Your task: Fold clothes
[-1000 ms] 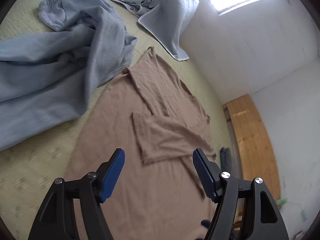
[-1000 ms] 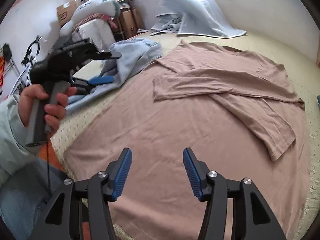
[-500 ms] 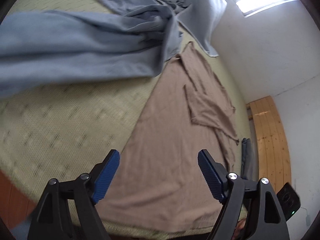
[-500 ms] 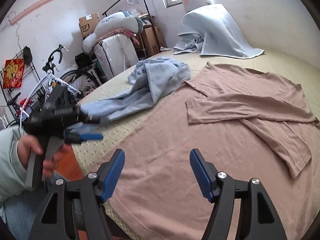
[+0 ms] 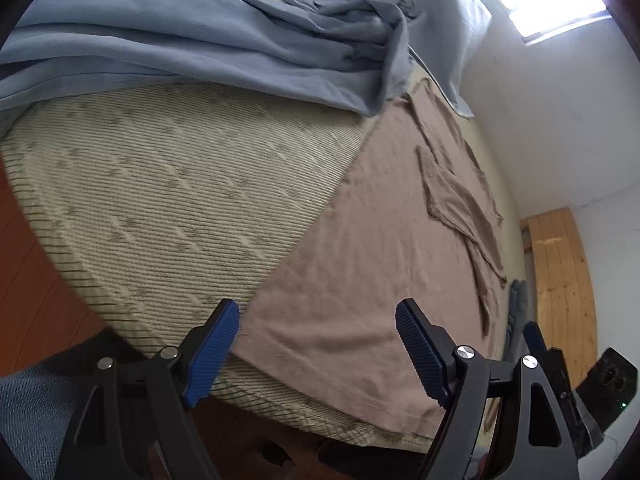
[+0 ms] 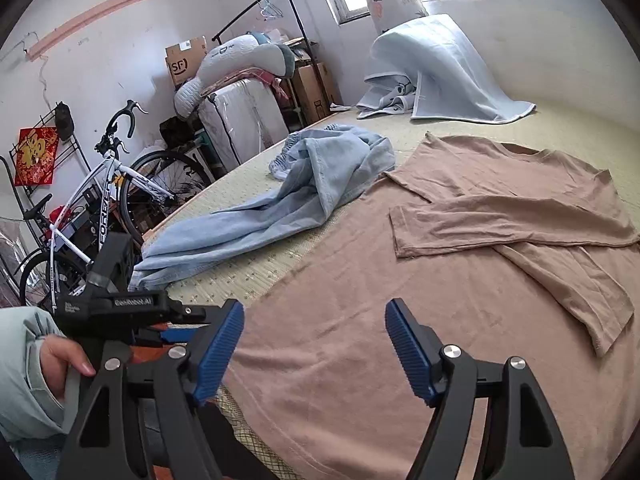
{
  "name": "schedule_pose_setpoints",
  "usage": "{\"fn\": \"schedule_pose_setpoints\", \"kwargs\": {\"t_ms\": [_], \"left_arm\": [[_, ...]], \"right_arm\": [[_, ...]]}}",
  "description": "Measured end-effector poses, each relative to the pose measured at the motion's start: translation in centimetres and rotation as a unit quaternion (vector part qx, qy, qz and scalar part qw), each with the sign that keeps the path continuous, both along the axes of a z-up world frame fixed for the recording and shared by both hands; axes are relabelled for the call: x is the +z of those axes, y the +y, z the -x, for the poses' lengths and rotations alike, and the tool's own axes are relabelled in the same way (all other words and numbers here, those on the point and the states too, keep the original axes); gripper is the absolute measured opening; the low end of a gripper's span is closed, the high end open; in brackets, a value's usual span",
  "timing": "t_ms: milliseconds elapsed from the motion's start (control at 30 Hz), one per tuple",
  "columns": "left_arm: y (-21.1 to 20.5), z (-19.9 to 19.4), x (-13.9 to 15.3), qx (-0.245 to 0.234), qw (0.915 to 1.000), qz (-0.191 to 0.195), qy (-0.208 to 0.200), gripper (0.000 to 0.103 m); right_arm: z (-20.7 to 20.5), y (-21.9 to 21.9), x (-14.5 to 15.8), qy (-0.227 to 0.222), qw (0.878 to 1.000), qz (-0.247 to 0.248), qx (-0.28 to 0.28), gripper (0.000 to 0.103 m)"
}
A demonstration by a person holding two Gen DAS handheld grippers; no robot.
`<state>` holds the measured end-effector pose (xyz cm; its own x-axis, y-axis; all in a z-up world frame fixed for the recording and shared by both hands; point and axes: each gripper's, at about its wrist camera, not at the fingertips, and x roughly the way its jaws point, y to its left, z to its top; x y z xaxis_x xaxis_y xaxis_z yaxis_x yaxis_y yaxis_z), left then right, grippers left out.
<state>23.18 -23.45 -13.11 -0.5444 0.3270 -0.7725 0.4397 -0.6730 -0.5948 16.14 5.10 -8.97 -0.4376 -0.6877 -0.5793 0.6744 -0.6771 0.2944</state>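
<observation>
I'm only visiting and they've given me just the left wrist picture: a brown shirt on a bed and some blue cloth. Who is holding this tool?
Observer: A person. The right wrist view shows a hand in a pale sleeve gripping the handle of the left gripper.
Operator: What is beyond the bed on that side?
Observer: A white bicycle stands beside it.
Operator: And the other tool?
Observer: The right gripper hovers over the near end of the brown shirt. Its jaws are opening and there is nothing between them.
</observation>
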Motion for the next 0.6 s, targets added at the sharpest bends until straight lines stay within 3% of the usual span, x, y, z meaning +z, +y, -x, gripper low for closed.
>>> {"fn": "schedule_pose_setpoints", "kwargs": {"t_ms": [400, 600], "left_arm": [[0.5, 0.2, -1.1, -0.019, 0.9996, -0.015, -0.013, 0.084], [0.5, 0.0, -0.9, -0.022, 0.9991, -0.036, 0.004, 0.084]], "right_arm": [[-0.2, -0.7, -0.3, -0.002, 1.000, -0.012, 0.007, 0.081], [-0.6, -1.5, -0.6, 0.000, 1.000, -0.017, 0.021, 0.082]]}}
